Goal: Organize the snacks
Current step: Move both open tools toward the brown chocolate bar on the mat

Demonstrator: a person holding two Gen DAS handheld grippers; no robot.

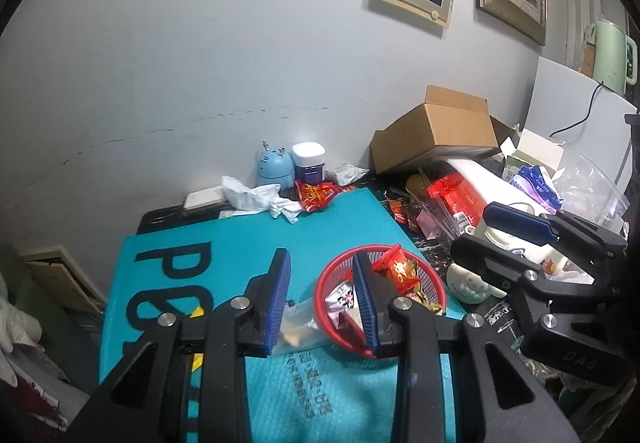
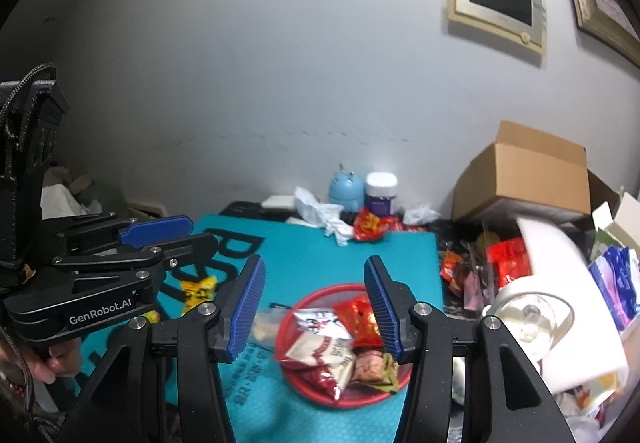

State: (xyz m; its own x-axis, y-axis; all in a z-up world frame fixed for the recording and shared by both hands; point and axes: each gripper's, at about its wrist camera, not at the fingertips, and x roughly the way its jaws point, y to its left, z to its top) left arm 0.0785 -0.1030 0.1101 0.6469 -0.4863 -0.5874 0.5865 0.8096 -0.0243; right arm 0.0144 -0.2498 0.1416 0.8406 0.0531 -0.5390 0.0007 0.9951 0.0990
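A round red mesh basket (image 1: 434,285) (image 2: 316,293) sits on the teal mat (image 1: 336,227) (image 2: 320,259), filled with several snack packets, red and white ones (image 2: 320,351). A clear packet (image 1: 298,327) (image 2: 264,327) lies on the mat just left of the basket. A yellow packet (image 2: 198,291) lies further left. A red packet (image 1: 316,195) (image 2: 368,225) lies at the mat's far edge. My left gripper (image 1: 322,301) is open and empty above the clear packet and the basket's left side. My right gripper (image 2: 316,307) is open and empty above the basket.
A blue round toy (image 1: 274,167), a purple jar (image 1: 308,163) and crumpled tissue (image 1: 256,199) stand by the wall. A cardboard box (image 1: 436,131), a white appliance (image 2: 560,303) and more packets (image 1: 452,199) crowd the right side. The mat's left edge drops off.
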